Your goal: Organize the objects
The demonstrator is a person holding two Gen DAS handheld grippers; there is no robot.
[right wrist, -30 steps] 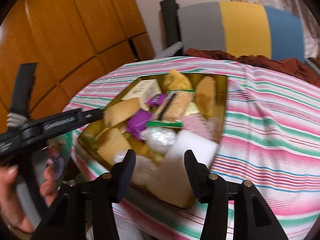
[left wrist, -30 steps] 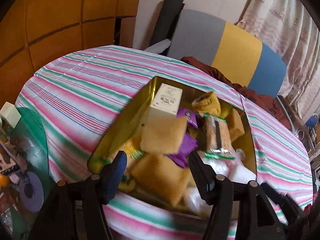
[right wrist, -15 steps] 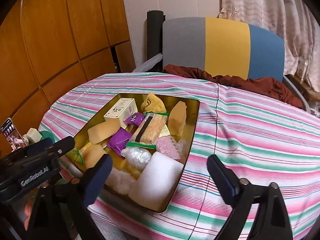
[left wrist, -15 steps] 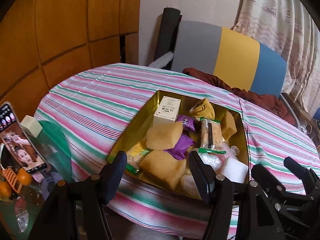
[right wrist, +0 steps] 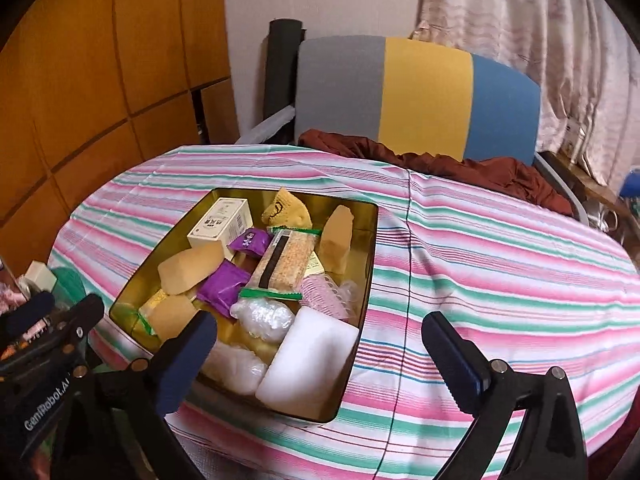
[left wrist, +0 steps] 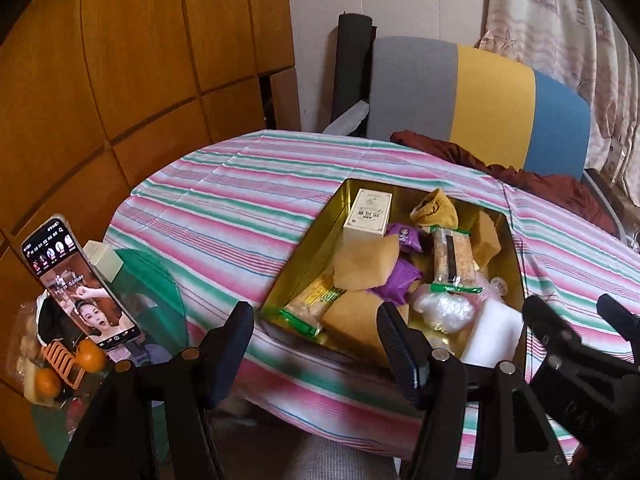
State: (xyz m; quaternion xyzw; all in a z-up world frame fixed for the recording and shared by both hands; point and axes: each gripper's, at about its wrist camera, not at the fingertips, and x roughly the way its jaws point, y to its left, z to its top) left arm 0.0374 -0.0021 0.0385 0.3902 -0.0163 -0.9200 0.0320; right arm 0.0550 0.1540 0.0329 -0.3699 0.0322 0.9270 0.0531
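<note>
1. Both grippers are hovering at the near edge of the table: the left gripper [left wrist: 316,344] is standing partly spread with nothing between its pads, and the right gripper [right wrist: 320,354] is standing spread wide, also pinching nothing.
2. A gold tin [right wrist: 370,240] is sitting on the striped tablecloth [right wrist: 480,264], crowded with loose items.
3. Filling the tin are a white foam block [right wrist: 308,368], tan sponge pieces [right wrist: 192,270], purple sachets [right wrist: 222,286], a wrapped cracker pack [right wrist: 286,262], a cream carton [right wrist: 222,222], a crinkled clear-wrapped bundle [right wrist: 262,316] and a yellow knitted piece [right wrist: 286,208].
4. Judging by looks, the foam and sponges are probably handling as light and squashy, so a gentle pinch across their short sides seems best; the wrappers are likely slippery.
5. The carton is probably stiff, taking a grip across its narrow faces.
6. Off the left edge, a phone [left wrist: 76,284] is leaning beside oranges [left wrist: 90,356].
</note>
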